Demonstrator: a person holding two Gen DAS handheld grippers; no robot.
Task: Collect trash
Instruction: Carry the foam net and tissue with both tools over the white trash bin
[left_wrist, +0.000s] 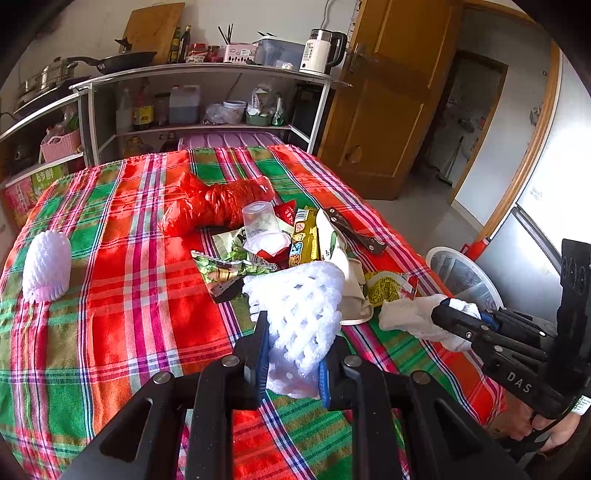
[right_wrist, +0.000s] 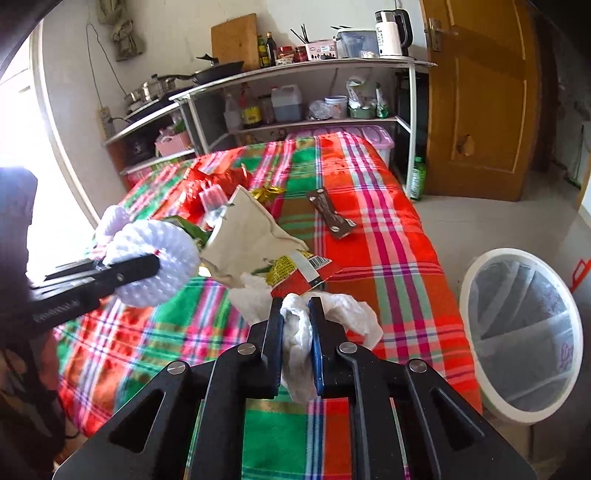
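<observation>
You've got the crumpled tissue (right_wrist: 295, 332) clamped in your right hand-held gripper (right_wrist: 295, 314) just above the desk (right_wrist: 388, 236), presumably bound for the white bin (right_wrist: 480, 376) beside it. Your left hand-held gripper (left_wrist: 291, 354) is clamped on a foam fruit net (left_wrist: 303, 306). Only the left view shows the second net (left_wrist: 47, 271) lying alone.

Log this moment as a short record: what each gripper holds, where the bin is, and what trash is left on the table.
left gripper: shut on white foam fruit net
right gripper: shut on crumpled white tissue
bin: white, lined, on the floor beside the table's right edge
table: red-green plaid cloth
left on table: snack wrappers, clear plastic cup, red plastic bag, second foam net
</observation>
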